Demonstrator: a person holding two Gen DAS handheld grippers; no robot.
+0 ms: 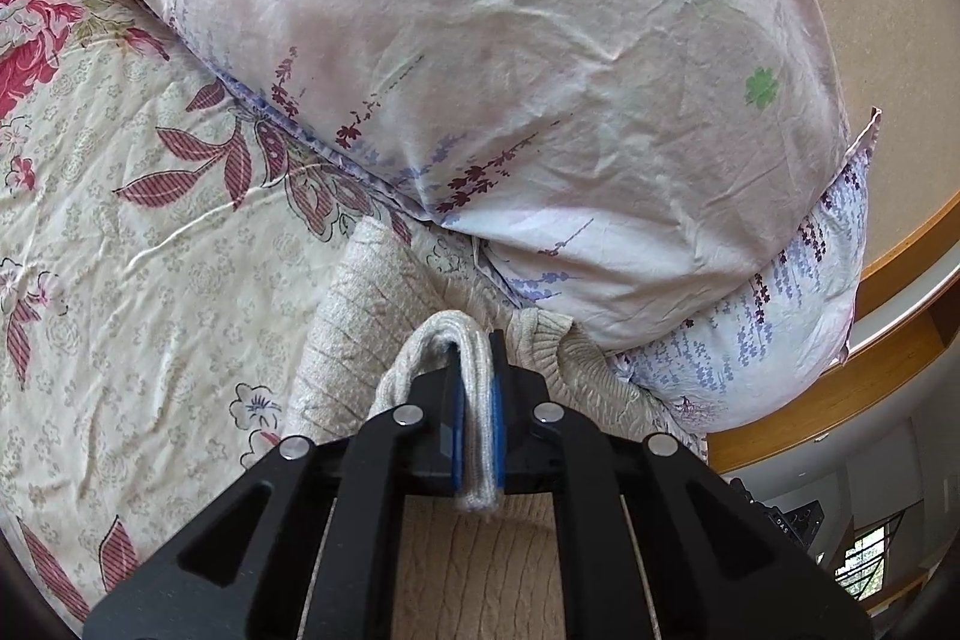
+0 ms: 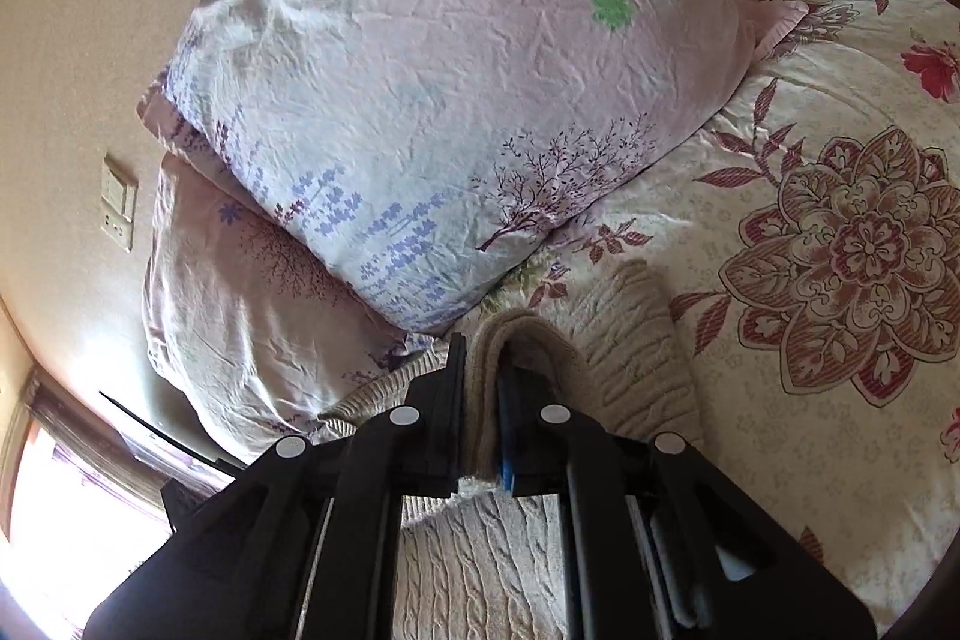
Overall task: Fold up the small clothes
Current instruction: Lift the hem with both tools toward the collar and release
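A beige cable-knit sweater [image 1: 360, 304] lies on the floral bedspread [image 1: 120, 244] close to the pillows. My left gripper [image 1: 477, 358] is shut on a doubled edge of the sweater, which loops over its fingertips and runs between the blue pads. In the right wrist view my right gripper [image 2: 483, 358] is also shut on a folded edge of the same sweater [image 2: 630, 340]. The knit hangs below both grippers and spreads on the bed ahead of them.
Two pale pink pillows with lavender print are stacked just beyond the sweater [image 1: 480, 70] [image 2: 450, 70]. A beige wall with a switch plate [image 2: 117, 202] stands behind them. A wooden ledge [image 1: 888, 280] runs at the right of the left view.
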